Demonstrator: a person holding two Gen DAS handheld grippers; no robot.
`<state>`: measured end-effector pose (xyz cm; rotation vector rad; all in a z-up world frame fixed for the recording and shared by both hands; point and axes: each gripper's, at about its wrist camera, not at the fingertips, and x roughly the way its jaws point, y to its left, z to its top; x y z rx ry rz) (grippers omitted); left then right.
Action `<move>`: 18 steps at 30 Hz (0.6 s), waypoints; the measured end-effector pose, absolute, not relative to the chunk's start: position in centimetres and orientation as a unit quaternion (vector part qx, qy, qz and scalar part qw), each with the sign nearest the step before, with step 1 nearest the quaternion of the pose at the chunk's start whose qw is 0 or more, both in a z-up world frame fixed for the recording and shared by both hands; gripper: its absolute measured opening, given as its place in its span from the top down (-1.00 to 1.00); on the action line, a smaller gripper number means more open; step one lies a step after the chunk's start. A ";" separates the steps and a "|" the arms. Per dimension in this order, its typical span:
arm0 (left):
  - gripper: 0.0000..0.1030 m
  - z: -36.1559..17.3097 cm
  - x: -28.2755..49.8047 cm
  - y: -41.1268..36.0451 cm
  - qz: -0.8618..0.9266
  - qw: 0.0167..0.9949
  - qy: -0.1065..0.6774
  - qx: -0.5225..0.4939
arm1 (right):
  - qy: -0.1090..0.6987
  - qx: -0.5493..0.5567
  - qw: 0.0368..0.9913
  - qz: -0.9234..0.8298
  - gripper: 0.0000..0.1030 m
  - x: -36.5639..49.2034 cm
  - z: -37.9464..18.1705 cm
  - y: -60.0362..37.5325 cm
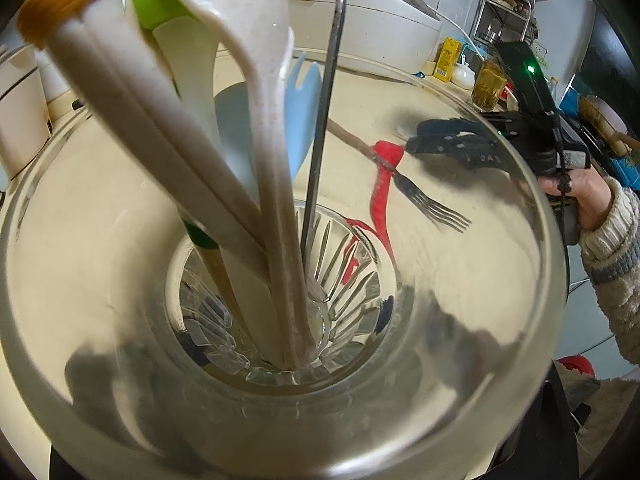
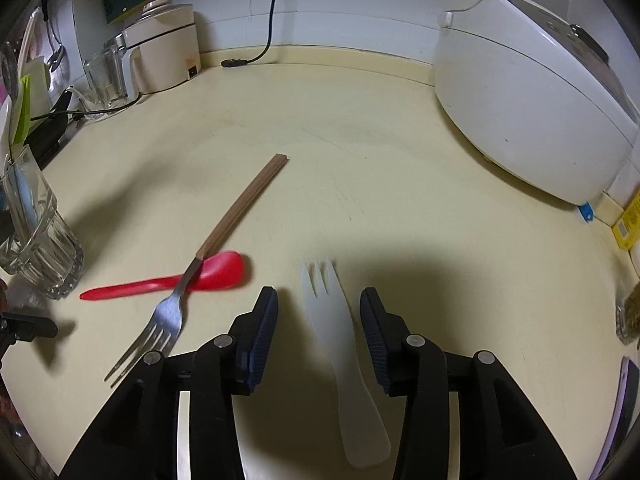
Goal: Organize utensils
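Note:
A clear glass cup (image 1: 460,380) fills the left wrist view, held close under the camera; it holds several utensils, among them a white spoon (image 1: 256,40), a blue spork (image 1: 298,108) and a metal handle (image 1: 320,140). The cup also shows at the left in the right wrist view (image 2: 38,240). The left gripper's fingers are hidden behind the glass. My right gripper (image 2: 318,320) is open, its fingers either side of a white plastic fork (image 2: 340,356) lying on the counter. A metal fork with a brown handle (image 2: 208,252) lies across a red spoon (image 2: 160,282). The right gripper also shows through the glass (image 1: 440,144).
A white rice cooker (image 2: 532,92) stands at the back right. A beige appliance (image 2: 164,52), a glass jar (image 2: 106,76) and a black cable (image 2: 268,20) are at the back left. A yellow box (image 2: 630,220) sits at the right edge.

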<state>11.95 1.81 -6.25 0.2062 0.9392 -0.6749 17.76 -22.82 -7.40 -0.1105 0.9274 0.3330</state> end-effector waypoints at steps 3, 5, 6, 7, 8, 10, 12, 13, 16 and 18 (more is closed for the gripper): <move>-0.88 -6.2 11.9 1.7 -0.318 0.832 0.443 0.099 | 0.444 -0.056 0.879 0.165 0.13 18.5 -7.5 -22.5; -0.88 -6.2 11.9 1.7 -0.318 0.832 0.443 0.099 | 0.444 -0.058 0.878 0.167 0.13 18.8 -7.5 -22.3; -0.88 -6.2 11.9 1.7 -0.318 0.832 0.443 0.099 | 0.444 -0.059 0.878 0.168 0.13 18.9 -7.5 -22.3; -0.88 -6.2 11.9 1.7 -0.318 0.832 0.443 0.099 | 0.444 -0.059 0.878 0.168 0.13 18.8 -7.5 -22.3; -0.88 -6.2 11.9 1.7 -0.318 0.832 0.443 0.099 | 0.444 -0.059 0.878 0.168 0.15 18.9 -7.5 -22.2; -0.88 -6.2 12.0 1.7 -0.319 0.832 0.443 0.096 | 0.443 -0.057 0.878 0.170 0.27 18.8 -7.4 -22.3; -0.88 -6.2 12.0 1.8 -0.319 0.832 0.443 0.097 | 0.441 -0.059 0.878 0.174 0.45 18.9 -7.4 -22.2; -0.88 -6.2 12.0 1.8 -0.319 0.832 0.443 0.098 | 0.441 -0.059 0.878 0.175 0.47 18.9 -7.4 -22.2; -0.88 -6.1 12.1 1.7 -0.318 0.832 0.443 0.099 | 0.440 -0.059 0.878 0.177 0.62 19.0 -7.4 -22.2; -0.88 -6.2 12.0 1.7 -0.318 0.832 0.443 0.099 | 0.440 -0.060 0.878 0.177 0.63 19.0 -7.4 -22.2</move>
